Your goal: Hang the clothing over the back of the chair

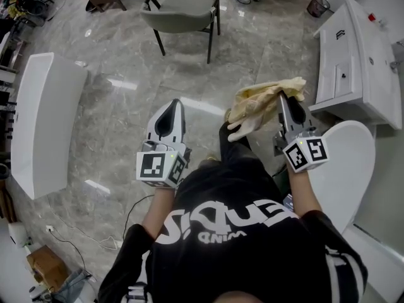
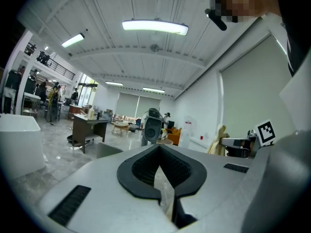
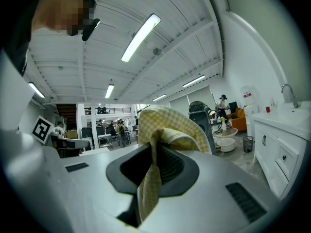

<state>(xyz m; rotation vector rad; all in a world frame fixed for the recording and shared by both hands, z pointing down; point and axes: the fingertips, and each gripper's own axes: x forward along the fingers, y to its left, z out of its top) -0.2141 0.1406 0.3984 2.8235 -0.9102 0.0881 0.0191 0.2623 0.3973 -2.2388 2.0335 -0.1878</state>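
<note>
Right gripper (image 1: pixel 283 100) pinching a pale yellow checked cloth garment (image 1: pixel 259 103); grey padded black-legged chair (image 1: pixel 182 12) well ahead.
In the head view the garment drapes over the right gripper's tips and hides them; that gripper's own view shows its jaws clamped on a fold. The left gripper (image 1: pixel 171 106) is pressed together, empty. Both point level, side by side, on the person's bent forearms (image 1: pixel 305 191).
</note>
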